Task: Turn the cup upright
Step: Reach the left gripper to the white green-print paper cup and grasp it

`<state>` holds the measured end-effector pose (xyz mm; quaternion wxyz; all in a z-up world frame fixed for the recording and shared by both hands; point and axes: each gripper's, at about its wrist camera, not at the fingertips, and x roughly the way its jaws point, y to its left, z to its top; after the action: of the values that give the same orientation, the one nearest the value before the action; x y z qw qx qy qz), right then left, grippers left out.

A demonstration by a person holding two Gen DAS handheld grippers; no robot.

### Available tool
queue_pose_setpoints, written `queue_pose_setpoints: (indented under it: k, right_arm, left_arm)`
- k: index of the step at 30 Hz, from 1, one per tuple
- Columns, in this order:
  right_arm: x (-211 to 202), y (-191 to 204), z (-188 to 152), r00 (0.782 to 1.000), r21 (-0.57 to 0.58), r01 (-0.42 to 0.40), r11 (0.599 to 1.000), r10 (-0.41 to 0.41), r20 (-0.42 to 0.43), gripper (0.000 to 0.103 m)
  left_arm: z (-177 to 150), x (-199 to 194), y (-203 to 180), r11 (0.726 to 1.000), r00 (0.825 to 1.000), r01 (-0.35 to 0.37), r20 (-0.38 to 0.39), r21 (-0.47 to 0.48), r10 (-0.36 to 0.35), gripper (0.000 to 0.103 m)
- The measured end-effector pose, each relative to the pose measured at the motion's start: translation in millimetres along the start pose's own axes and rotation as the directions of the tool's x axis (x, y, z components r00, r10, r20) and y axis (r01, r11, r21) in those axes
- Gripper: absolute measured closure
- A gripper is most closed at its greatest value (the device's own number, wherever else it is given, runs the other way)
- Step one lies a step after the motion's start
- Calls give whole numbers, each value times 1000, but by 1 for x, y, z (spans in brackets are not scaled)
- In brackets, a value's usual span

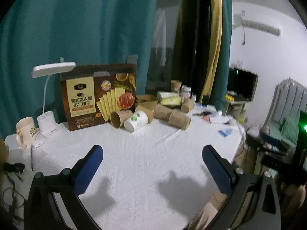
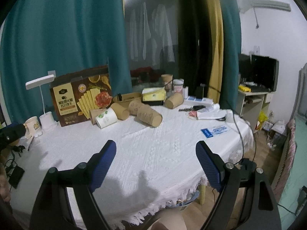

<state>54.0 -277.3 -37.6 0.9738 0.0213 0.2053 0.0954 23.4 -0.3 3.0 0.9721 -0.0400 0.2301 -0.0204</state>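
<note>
Both grippers are hovering low over the near side of the table w/ jaws spread wide & empty: left gripper, right gripper. Paper cups are lying tipped in a heap at the far side by the cracker box, white cup frontmost, touching a brown cup. Prob. very light, thin-walled & easy to crush, so I'd be pinching gently across the mid-wall, not the rim.

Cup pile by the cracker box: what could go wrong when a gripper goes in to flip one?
1. The white cup lies touching brown cups on their sides; grabbing one would likely nudge or roll its neighbours.
2. The cracker box stands right behind the pile, so a deep reach may knock it.
3. Both the left gripper and the right gripper are open and far from the pile; paper cups crush easily if squeezed hard.
</note>
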Motion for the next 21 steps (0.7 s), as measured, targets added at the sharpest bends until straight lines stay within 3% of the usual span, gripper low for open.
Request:
queue_pose_setpoints:
  k: [7, 12, 14, 16, 21]
  right_arm:
    - [81, -20, -3, 992, 21, -31, 999, 33, -121, 20]
    - [137, -30, -5, 979, 12, -56, 998, 58, -194, 20]
    - [154, -33, -6, 976, 17, -65, 998, 67, -205, 20]
    - [171, -37, -7, 972, 24, -73, 997, 76, -221, 20]
    - [204, -47, -8, 966, 50, -72, 996, 82, -244, 20]
  left_arm:
    - [9, 85, 4, 989, 990, -17, -135, 149, 37, 0]
    - [17, 162, 11, 960, 975, -19, -209, 280, 80, 0]
    - [24, 196, 17, 951, 966, -2, -245, 309, 82, 6]
    - [30, 223, 22, 948, 957, 13, -278, 319, 81, 19]
    - [47, 285, 22, 923, 946, 27, -308, 384, 100, 21]
